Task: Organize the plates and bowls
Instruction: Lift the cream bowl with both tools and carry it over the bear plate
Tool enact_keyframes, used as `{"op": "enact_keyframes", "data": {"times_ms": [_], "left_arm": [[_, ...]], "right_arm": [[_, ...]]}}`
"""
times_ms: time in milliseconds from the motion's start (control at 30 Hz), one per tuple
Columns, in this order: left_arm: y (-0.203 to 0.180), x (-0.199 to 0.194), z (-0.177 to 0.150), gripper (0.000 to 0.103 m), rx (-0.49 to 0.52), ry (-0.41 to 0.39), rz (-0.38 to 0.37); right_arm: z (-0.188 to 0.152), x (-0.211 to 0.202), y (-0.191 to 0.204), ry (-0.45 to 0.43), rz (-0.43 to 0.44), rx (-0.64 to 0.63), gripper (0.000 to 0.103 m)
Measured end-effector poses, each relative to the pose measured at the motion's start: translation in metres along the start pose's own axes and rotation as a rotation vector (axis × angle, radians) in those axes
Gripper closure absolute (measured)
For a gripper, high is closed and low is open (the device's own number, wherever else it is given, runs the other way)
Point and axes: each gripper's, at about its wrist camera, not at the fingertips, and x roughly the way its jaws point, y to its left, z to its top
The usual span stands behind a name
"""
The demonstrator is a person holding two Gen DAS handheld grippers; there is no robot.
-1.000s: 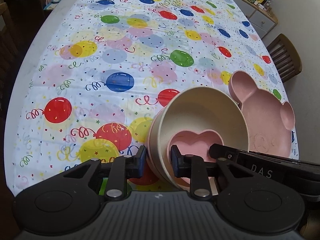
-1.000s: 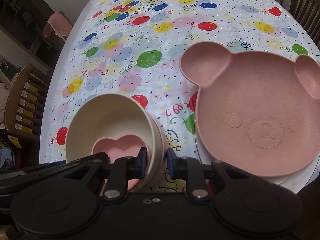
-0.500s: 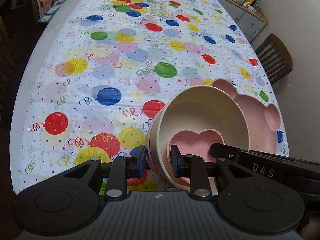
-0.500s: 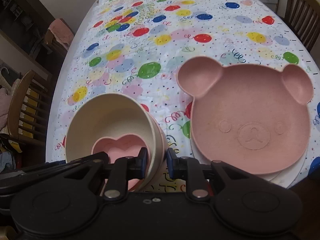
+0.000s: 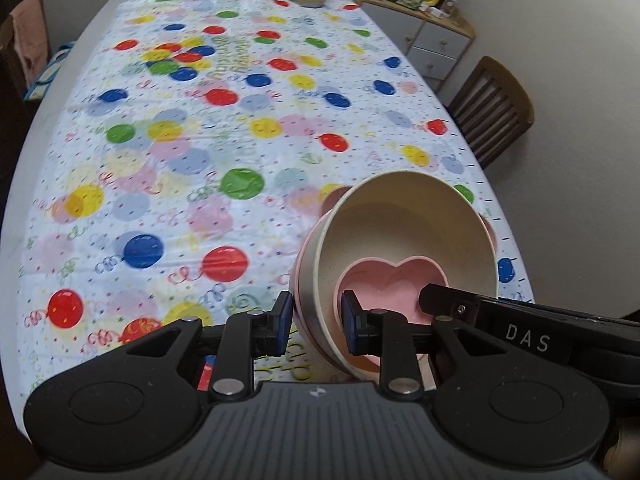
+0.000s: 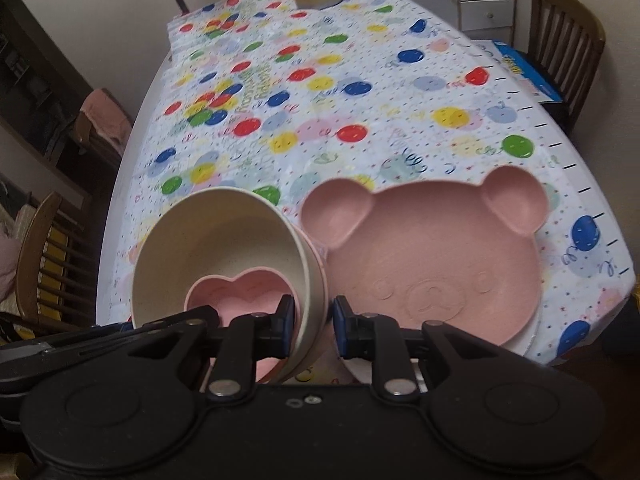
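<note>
Both grippers clenched on nested bowl stack [image 5: 404, 236] rim: left gripper [image 5: 314, 322] at stack's left edge, right gripper [image 6: 311, 330] at right edge; bear plate [image 6: 436, 256] just beside, right.

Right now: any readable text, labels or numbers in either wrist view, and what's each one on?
"DAS": white letters on the right gripper, seen in the left wrist view.
Tablecloth: green-yellow lettering among the balloons, too blurred to read.
Blue box on the chair: yellow print, unreadable.
No other text.
</note>
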Motion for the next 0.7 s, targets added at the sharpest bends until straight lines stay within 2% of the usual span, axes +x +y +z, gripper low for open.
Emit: {"op": "enact_keyframes", "data": {"times_ms": [400,700], "left_arm": [[-0.056,0.031,0.011,0.078,0.089,0.046,-0.042],[-0.079,0.059,0.014,0.078,0.117,0.081,-0.027]], "right_arm": [[0.008,-0.016,-0.056,-0.036,-0.060,0.090,0.084],[0.014,-0.005,-0.088,-0.016,-0.080,0.134,0.084]]}}
